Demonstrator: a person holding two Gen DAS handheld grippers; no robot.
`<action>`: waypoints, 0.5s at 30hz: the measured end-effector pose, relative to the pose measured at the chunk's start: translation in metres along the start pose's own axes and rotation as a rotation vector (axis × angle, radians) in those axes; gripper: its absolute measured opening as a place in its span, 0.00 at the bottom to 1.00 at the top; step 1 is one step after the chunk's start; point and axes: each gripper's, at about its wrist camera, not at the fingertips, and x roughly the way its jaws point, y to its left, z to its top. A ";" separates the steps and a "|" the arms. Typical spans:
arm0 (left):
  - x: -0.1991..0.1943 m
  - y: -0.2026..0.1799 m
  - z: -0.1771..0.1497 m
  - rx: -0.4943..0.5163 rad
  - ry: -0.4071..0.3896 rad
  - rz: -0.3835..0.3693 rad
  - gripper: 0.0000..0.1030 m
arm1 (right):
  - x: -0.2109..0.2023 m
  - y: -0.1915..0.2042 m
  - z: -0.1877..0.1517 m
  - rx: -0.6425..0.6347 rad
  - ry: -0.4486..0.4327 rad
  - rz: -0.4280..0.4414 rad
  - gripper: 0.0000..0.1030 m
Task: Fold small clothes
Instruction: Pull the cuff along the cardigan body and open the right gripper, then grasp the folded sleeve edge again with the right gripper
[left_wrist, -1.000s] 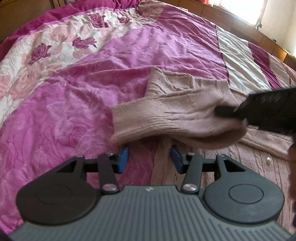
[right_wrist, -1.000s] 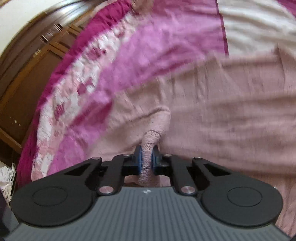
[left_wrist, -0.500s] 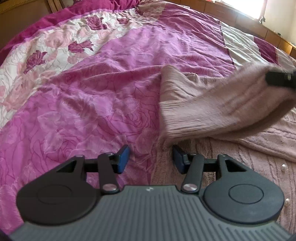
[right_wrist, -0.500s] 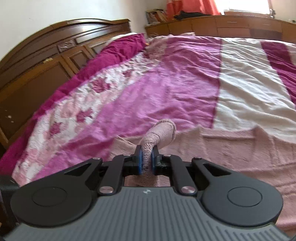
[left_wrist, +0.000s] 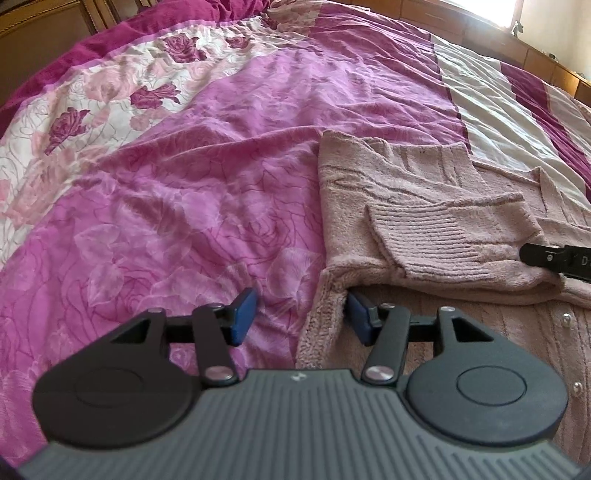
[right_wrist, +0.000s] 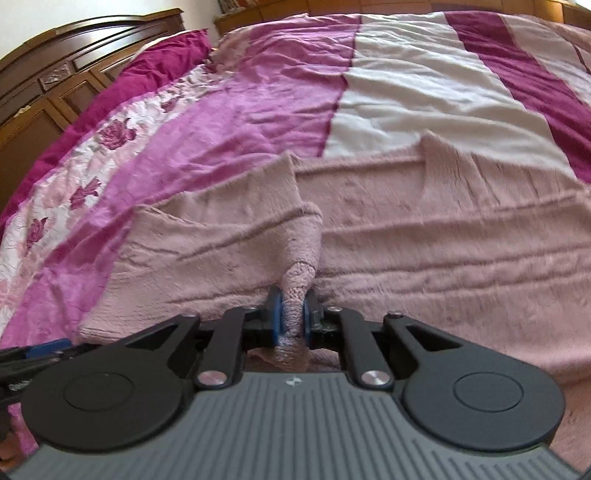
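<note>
Sleeve cuff (right_wrist: 295, 295) in right gripper (right_wrist: 292, 318) — bedspread (left_wrist: 207, 206) alongside

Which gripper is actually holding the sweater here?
The right gripper: its jaws are shut on the sleeve cuff of the pink sweater. The left gripper is open, straddling the sweater's edge.

Home bedroom. Big bed (right_wrist: 424, 103) fills both views, covered by a quilted bedspread (left_wrist: 229, 155) in magenta, pink and cream stripes with a rose-print band. Carved dark wooden headboard (right_wrist: 74, 74) at the far left in the right wrist view. Low wooden cabinets (left_wrist: 480, 33) run along the far side of the bed, with daylight from a window (left_wrist: 480, 9) behind. Pink knit cardigan (right_wrist: 406, 229) lies on the bedspread.
</note>
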 end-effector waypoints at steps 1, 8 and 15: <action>-0.002 0.000 0.000 0.003 0.003 -0.002 0.54 | 0.000 0.001 0.000 0.005 0.000 0.000 0.12; -0.025 0.005 0.006 0.034 -0.022 -0.011 0.54 | -0.027 0.024 -0.001 -0.065 -0.056 -0.038 0.47; -0.037 0.015 0.010 0.035 -0.027 0.006 0.54 | -0.055 0.072 -0.016 -0.204 -0.121 0.084 0.64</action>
